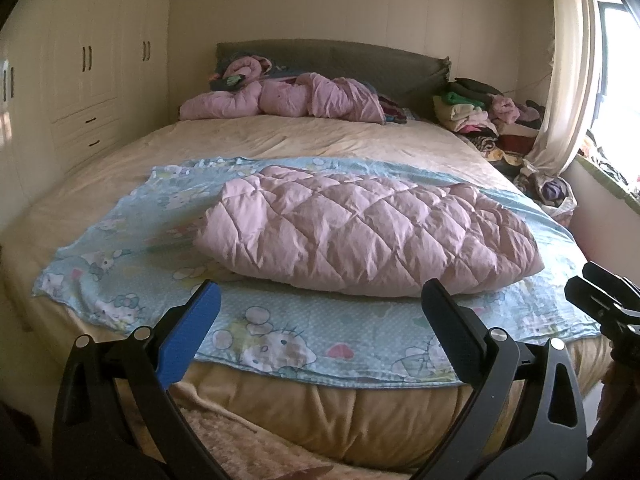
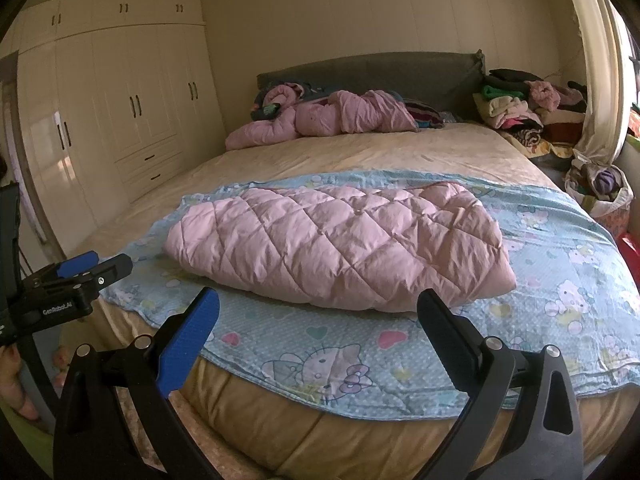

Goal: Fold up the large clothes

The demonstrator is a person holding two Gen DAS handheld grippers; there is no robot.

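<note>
A pink quilted puffer garment (image 1: 368,232) lies folded into a long bundle on a light blue cartoon-print sheet (image 1: 132,256) spread over the bed's front half. It also shows in the right wrist view (image 2: 340,244), on the same sheet (image 2: 560,264). My left gripper (image 1: 320,304) is open and empty, held just short of the bed's front edge, near the bundle. My right gripper (image 2: 318,304) is open and empty, at a similar distance from the bundle. The right gripper shows at the right edge of the left wrist view (image 1: 608,300); the left gripper shows at the left of the right wrist view (image 2: 80,280).
A crumpled pink garment (image 1: 280,98) lies by the grey headboard (image 1: 360,60). A pile of clothes (image 1: 480,116) sits at the bed's far right. Cream wardrobes (image 2: 120,100) line the left wall. A curtain (image 1: 568,60) and a bag of clothes (image 2: 600,188) stand at the right.
</note>
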